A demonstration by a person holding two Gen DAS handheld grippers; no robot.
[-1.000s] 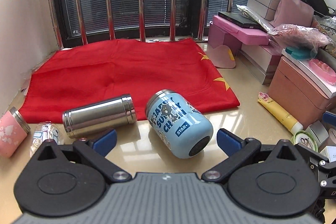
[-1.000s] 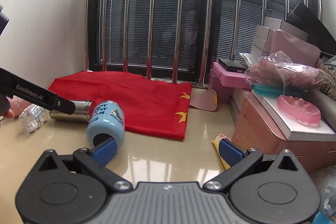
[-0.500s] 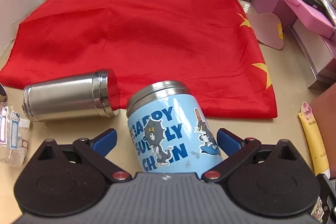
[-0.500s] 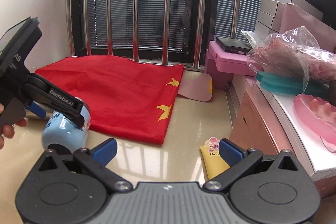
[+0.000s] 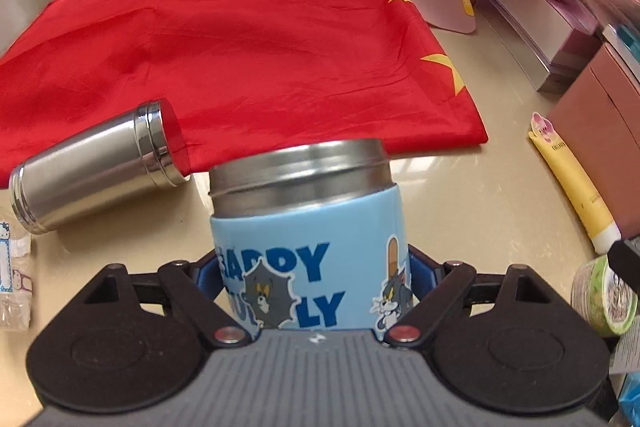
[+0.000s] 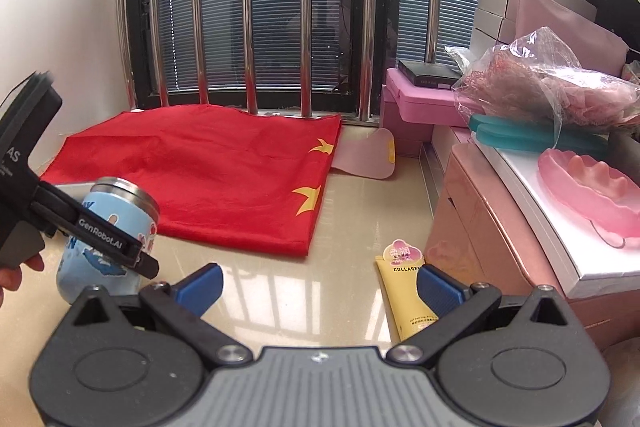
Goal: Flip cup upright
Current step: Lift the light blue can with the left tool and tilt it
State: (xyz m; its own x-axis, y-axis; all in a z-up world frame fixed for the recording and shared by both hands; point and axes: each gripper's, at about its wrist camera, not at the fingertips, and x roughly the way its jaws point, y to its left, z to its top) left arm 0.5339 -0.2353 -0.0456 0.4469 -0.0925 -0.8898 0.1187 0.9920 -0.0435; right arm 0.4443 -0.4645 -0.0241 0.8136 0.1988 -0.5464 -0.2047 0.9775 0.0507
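Observation:
The light blue cartoon cup [image 5: 308,239] with a steel rim fills the centre of the left wrist view. My left gripper [image 5: 310,269] is shut on its lower body, blue pads pressed on both sides. In the right wrist view the cup [image 6: 108,235] stands nearly upright at the far left, rim up and tilted slightly, held by the left gripper [image 6: 120,247]. I cannot tell if its base touches the counter. My right gripper [image 6: 318,285] is open and empty over the bare beige counter.
A steel cup [image 5: 96,163] lies on its side left of the blue cup, on the edge of a red flag cloth [image 5: 240,47]. A yellow tube [image 6: 408,291] lies by pink boxes [image 6: 500,227] on the right. Window bars [image 6: 248,27] stand behind.
My left gripper closed on the blue cup, which lay on its side a second ago, and turned it rim-up. My right gripper stayed open and shifted slightly.

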